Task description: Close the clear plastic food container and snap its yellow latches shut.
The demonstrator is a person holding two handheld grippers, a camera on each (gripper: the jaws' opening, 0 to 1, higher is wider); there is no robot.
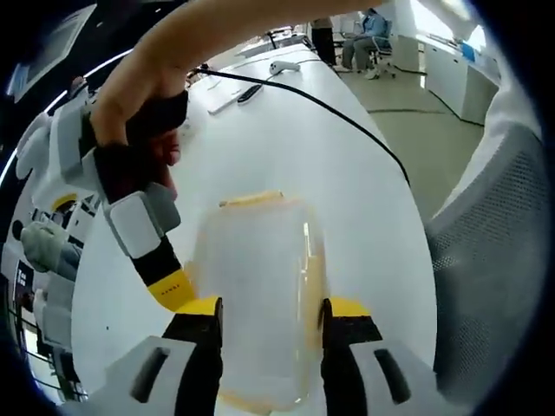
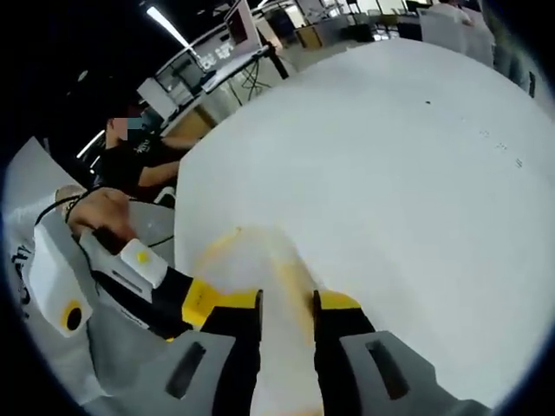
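Clear container (image 1: 260, 295) on white tabletop (image 1: 329, 147) is straddled by left tool (image 1: 270, 314), jaws wide; right tool (image 2: 286, 305) is held narrow over it, contact apparently unclear.

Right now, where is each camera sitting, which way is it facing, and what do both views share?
Left gripper view: rides the left claw, looking along the white table at the clear container between its jaws; the person's hand holds the other claw beside it.
Right gripper view: rides the right claw, looking down across the table at the blurred container; the other claw enters from the left.
Shared: container, table, each other's claw.
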